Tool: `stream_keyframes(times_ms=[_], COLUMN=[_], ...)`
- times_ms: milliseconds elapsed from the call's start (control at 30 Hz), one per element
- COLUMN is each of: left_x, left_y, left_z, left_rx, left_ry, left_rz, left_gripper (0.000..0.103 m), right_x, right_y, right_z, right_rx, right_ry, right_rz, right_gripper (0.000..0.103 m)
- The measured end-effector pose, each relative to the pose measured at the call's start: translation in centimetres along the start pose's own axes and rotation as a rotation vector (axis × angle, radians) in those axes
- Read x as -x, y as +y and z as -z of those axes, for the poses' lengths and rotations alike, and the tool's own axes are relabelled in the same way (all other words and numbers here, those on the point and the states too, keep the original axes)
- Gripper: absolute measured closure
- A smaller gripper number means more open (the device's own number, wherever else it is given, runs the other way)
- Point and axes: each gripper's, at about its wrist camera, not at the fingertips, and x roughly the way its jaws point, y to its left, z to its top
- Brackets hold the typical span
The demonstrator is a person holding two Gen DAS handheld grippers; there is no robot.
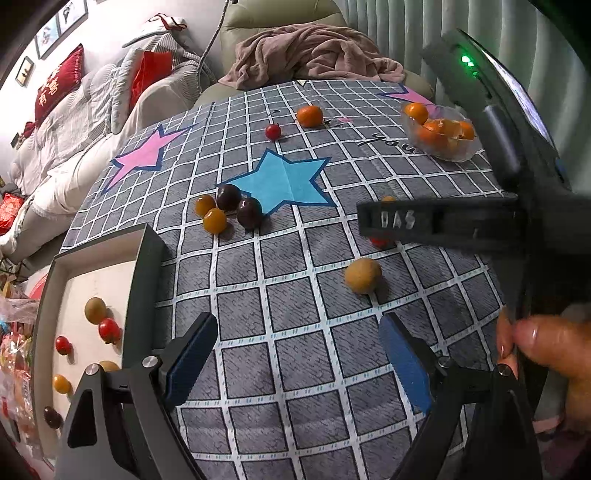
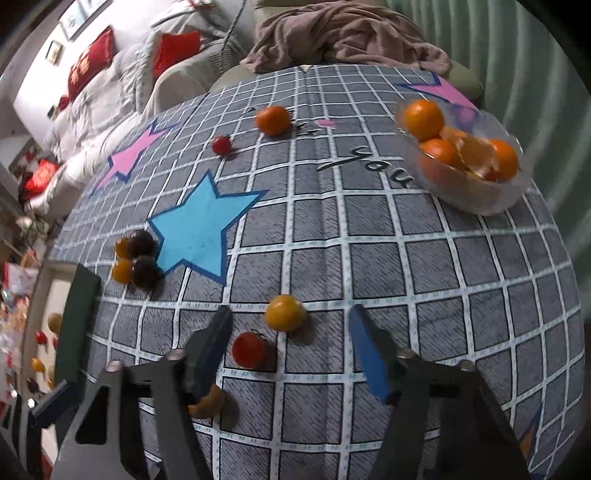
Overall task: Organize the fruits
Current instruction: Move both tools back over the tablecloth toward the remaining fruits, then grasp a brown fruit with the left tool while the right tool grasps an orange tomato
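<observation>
The red tomato (image 2: pixel 250 349) lies between the parted, empty pads of the right gripper (image 2: pixel 291 354), nearer its left pad; the jaws should be centred before closing. The left gripper (image 1: pixel 295 354) is held wide, empty.

The worktop (image 1: pixel 280 332) is covered by a grey checked cloth (image 2: pixel 369 258) printed with pink and blue stars. Behind it, an olive armchair (image 1: pixel 258 22) is draped with a crumpled mauve blanket (image 1: pixel 317 55). To the left, a pale striped sofa (image 1: pixel 74 122) is set with red cushions (image 1: pixel 59 85) below framed pictures (image 1: pixel 48 33) on a white wall. Pale green pleated curtains (image 2: pixel 517 55) are hung on the right.
</observation>
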Motion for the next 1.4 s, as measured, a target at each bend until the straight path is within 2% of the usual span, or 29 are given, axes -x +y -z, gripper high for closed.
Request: stream_keyframes(times_ms=[67, 133, 333, 633, 667, 700, 767, 833, 900, 967, 1133, 1400], left_x=[-0.4, -0.7, -1.4, -3.2, -3.4, -3.6, -4.2, -4.2, -4.1, -4.0, -3.2, 0.9], left_y=[-0.2, -0.5, -1.4, -3.1, -3.2, -3.3, -3.5, -3.3, -3.4, -3.7, -3.2, 0.1], left_z=[-0.2, -0.3, -1.2, -2.3, -2.4, -2.4, -2.3, -2.2, -2.2, -2.3, -1.6, -0.3], left_rx=[-0.003, -0.006, -0.015, -0.044, -0.045, -0.050, -0.053, -0.037, -0.029, -0.038, -0.014, 0.046], left_ry=[0.004, 0.006, -0.007, -0.006, -0.003, 0.006, 0.033, 0.024, 0.023, 0.026, 0.026, -0.018], left_rz=[0.001, 0.003, 0.026, 0.035, 0.035, 0.034, 0.037, 0.043, 0.071, 0.080, 0.094, 0.092], left_gripper=[0.013, 0.013, 0.013, 0.013, 0.020, 0.032, 0.035, 0.038, 0.060, 0.073, 0.074, 0.074], right_x=[0.2, 0.7, 2.0, 4.2, 4.4, 4.5, 4.8, 5.0, 5.1, 5.3, 5.8, 7.4], right_y=[0.1, 0.1, -2.6, -5.7, -5.8, -6.0, -6.4, -6.7, -6.8, -6.8, -6.8, -5.7], right_z=[0.1, 0.1, 0.7, 2.1, 2.3, 2.5, 2.8, 3.2, 3.6, 3.9, 4.7, 5.2], right_rx=[0.013, 0.020, -0.050, -0.088, -0.088, -0.091, -0.102, -0.108, -0.106, -0.106, -0.110, -0.092], right_ry=[-0.014, -0.027, -0.054, -0.074, -0.075, -0.074, -0.075, -0.074, -0.072, -0.069, -0.062, -0.074], right_rz=[0.004, 0.005, -0.118, -0.140, -0.141, -0.143, -0.152, -0.159, -0.160, -0.160, -0.169, -0.183], right_gripper=[0.058, 0.079, 0.079, 0.080, 0.080, 0.080, 0.080, 0.080, 0.080, 0.080, 0.080, 0.079])
